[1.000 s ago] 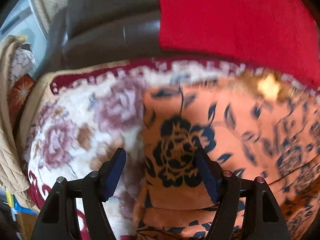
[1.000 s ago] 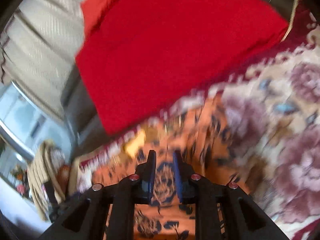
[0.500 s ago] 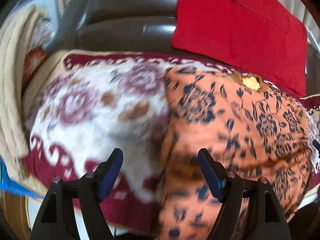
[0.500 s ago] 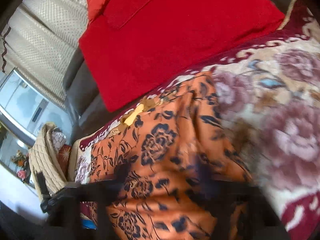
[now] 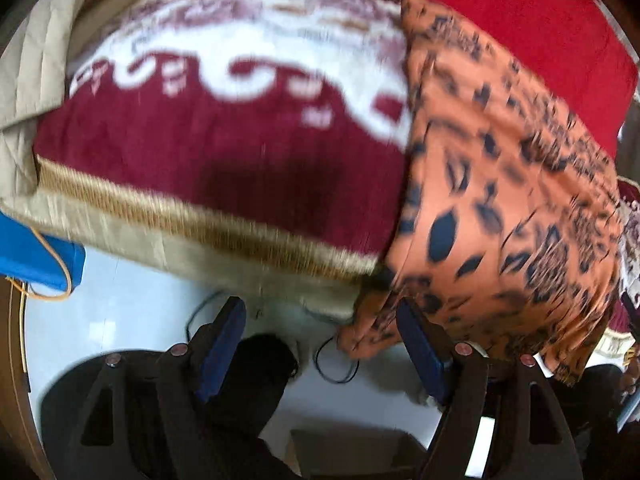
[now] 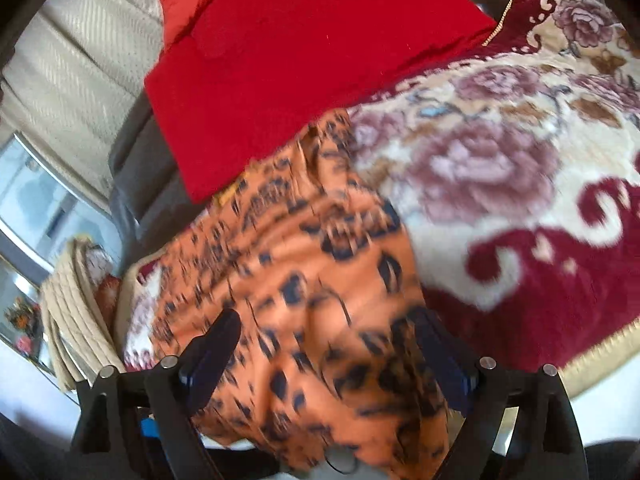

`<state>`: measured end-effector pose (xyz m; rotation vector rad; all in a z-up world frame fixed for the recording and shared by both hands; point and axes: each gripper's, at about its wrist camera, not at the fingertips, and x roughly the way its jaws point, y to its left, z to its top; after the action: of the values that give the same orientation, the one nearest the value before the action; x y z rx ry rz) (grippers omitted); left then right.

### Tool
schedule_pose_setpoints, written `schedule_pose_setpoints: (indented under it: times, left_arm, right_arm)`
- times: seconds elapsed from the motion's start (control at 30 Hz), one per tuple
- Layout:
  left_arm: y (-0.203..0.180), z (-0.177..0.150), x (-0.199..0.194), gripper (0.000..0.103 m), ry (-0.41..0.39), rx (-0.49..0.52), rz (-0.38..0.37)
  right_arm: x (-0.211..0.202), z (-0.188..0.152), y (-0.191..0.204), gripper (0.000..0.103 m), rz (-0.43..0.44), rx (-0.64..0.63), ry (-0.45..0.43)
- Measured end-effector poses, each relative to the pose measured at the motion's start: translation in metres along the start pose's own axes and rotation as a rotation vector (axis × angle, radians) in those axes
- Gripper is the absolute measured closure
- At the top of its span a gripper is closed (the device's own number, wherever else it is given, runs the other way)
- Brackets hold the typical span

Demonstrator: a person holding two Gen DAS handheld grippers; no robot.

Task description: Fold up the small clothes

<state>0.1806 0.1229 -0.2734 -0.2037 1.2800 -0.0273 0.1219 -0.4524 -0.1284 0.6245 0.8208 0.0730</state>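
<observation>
Both hand-held grippers are spread wide and carrying nothing. Your left hand-held gripper (image 5: 322, 344) looks steeply down past the front edge of the sofa, its blue pads (image 5: 222, 342) well apart, with only pale floor (image 5: 132, 304) and a loop of black cable (image 5: 336, 364) showing between them. The hanging hem of the orange floral garment (image 5: 500, 184) sits just beside the right-hand pad; whether it brushes that pad I cannot tell through the blur.

Your right hand-held gripper (image 6: 332, 354) is parted just as wide, the garment (image 6: 296, 272) filling the view between its fingers. Nothing is pinched there, as far as the blur lets me see.

Now the progress. That orange garment lies on the floral blanket (image 6: 500, 168) that covers the sofa seat, running from beside the red cushion (image 6: 304, 60) down to the front edge, where its lower end spills over. It reads as a long, narrow band with clean side edges, so I judge the lengthwise fold is in. What is left, by my reckoning: take that hanging hem, bring it up toward the cushion end, and flatten the packet.
</observation>
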Motion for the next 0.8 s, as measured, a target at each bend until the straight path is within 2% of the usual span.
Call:
schedule_pose_setpoints:
  times: [0.27, 0.33, 0.37, 0.4, 0.53, 0.6, 0.67, 0.8]
  left_arm:
    - [-0.021, -0.018, 0.029, 0.026, 0.017, 0.057, -0.007]
    - [-0.025, -0.014, 0.037, 0.037, 0.02, 0.044, -0.018]
    - [-0.025, -0.011, 0.041, 0.047, 0.026, 0.038, -0.022]
    - [-0.026, -0.008, 0.045, 0.049, 0.033, 0.032, -0.025]
    - [-0.031, -0.007, 0.06, 0.047, 0.065, 0.037, 0.002]
    - [-0.035, -0.008, 0.07, 0.037, 0.097, 0.044, -0.008]
    - [-0.039, -0.01, 0.078, 0.033, 0.113, 0.052, -0.005]
    - [-0.055, -0.009, 0.092, 0.033, 0.13, 0.086, -0.013]
  right_arm:
    - [-0.004, -0.033, -0.01, 0.012, -0.079, -0.051, 0.099]
    - [-0.003, -0.04, -0.016, 0.012, -0.1, -0.05, 0.129]
    - [-0.002, -0.042, -0.019, 0.012, -0.108, -0.048, 0.14]
    - [-0.001, -0.045, -0.021, 0.012, -0.117, -0.047, 0.154]
    - [0.004, -0.053, -0.032, 0.012, -0.15, -0.052, 0.219]
    - [0.006, -0.056, -0.038, 0.012, -0.169, -0.053, 0.246]
    - [0.009, -0.059, -0.046, 0.012, -0.187, -0.039, 0.271]
    - [0.017, -0.064, -0.065, 0.012, -0.209, 0.024, 0.312]
